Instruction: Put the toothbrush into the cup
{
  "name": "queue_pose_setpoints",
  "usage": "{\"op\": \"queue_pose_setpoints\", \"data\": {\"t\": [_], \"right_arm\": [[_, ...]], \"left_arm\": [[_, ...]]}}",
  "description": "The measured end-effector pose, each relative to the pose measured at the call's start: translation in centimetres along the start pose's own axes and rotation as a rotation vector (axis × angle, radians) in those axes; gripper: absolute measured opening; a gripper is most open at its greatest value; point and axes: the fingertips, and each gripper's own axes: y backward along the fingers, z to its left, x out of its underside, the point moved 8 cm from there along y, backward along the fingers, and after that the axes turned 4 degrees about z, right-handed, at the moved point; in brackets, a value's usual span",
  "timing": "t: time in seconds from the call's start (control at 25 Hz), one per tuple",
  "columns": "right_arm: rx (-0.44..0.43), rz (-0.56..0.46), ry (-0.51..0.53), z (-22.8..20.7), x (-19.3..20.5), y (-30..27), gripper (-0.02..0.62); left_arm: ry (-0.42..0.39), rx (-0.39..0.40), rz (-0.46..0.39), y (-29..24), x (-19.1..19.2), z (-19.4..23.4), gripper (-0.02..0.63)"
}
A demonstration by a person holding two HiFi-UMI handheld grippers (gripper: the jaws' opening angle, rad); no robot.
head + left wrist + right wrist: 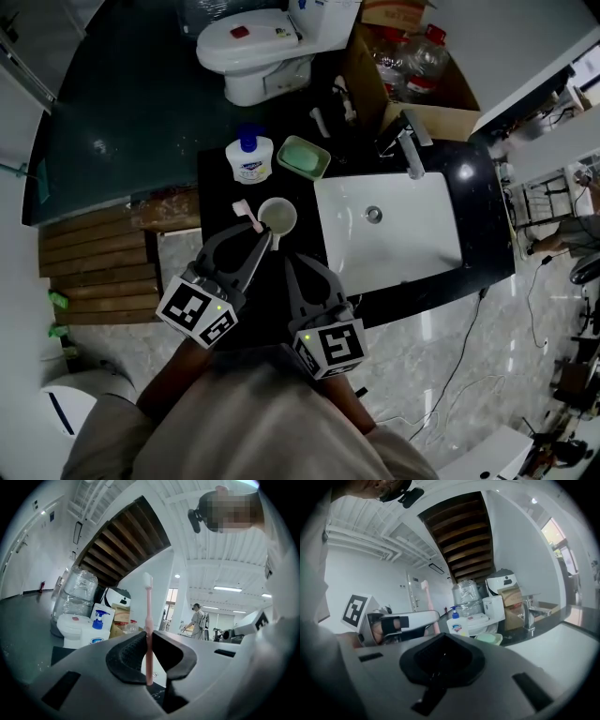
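Fingers (126,656) of the left gripper (265,240) pinch the pink toothbrush (248,215) near its handle end, beside the cup (278,217)'s left rim. The right gripper (292,267) is closed and empty. A slanted brush could catch the rim and tip the cup. A soap bottle (249,159) and soap dish (303,157) stand farther off, and nothing blocks the way.

Head view steeply down; 2 gripper views low, forward, share soap bottle (457,623).
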Motion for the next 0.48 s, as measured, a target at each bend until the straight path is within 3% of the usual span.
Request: {"op": "queue_pose_setpoints", "data": {"t": [0.48], "right_arm": [[0.013,0.023,-0.022,-1.0,0.4,-0.6,0.006]], "left_arm": [[-0.027,-0.018,-0.004,-1.9,-0.7,1.7,0.046]]}}
